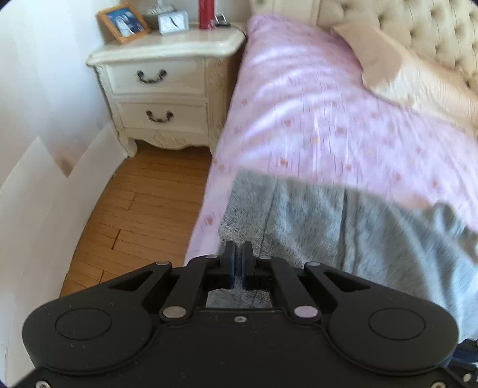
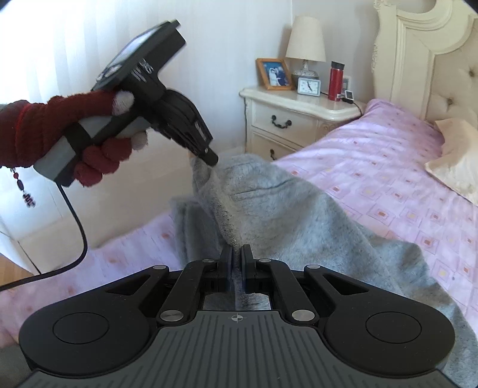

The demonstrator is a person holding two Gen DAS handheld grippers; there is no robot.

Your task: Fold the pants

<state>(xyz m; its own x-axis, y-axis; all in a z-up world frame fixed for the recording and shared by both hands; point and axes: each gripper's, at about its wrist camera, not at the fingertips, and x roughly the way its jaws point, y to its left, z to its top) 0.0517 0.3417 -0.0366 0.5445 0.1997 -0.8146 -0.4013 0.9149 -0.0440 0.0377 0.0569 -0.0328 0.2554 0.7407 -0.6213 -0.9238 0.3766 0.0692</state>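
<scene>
Grey fleece pants (image 2: 283, 209) lie rumpled on a bed with a pink sheet (image 2: 388, 167). In the right wrist view my left gripper (image 2: 210, 159), held by a hand in a red glove (image 2: 98, 149), is shut on an edge of the pants and lifts it into a peak. In its own view the left gripper (image 1: 238, 256) shows its jaws nearly together over the grey pants (image 1: 343, 226) near the bed's side edge. My right gripper (image 2: 237, 259) is shut on a fold of the same cloth, and a grey strip shows between its fingers.
A cream nightstand (image 1: 161, 74) stands beside the bed with a photo frame, a clock and a red bottle on it. A beige pillow (image 1: 418, 83) lies by the tufted headboard (image 1: 418, 24). Wood floor (image 1: 134, 215) runs along the bed. A black cable (image 2: 80, 232) hangs from the left gripper.
</scene>
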